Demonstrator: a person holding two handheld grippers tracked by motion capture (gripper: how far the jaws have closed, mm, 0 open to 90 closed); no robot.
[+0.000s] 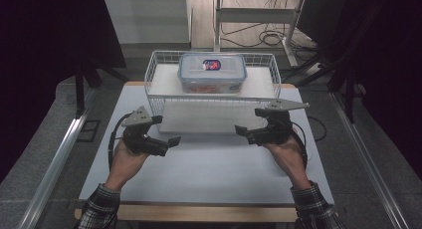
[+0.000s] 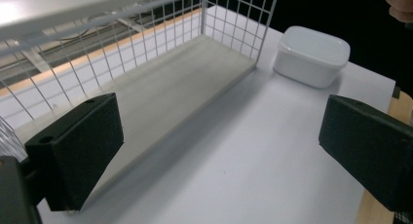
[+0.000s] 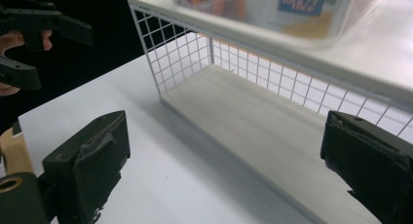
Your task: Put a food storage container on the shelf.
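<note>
The white desk point(image 1: 209, 164) held a wire rack point(image 1: 159, 84) at its far edge, so both hands could reach it from the front. A clear food box point(image 1: 212, 72) with a snap lid sat on the rack's top shelf, in the middle; the lower shelf was bare. A small white tub point(image 2: 311, 56) stood beside the rack. The left claw point(image 1: 170, 133) and right claw point(image 1: 249, 123) hung in front of the rack, jaws wide apart and holding nothing, likely getting ready to reach for the box.
</note>
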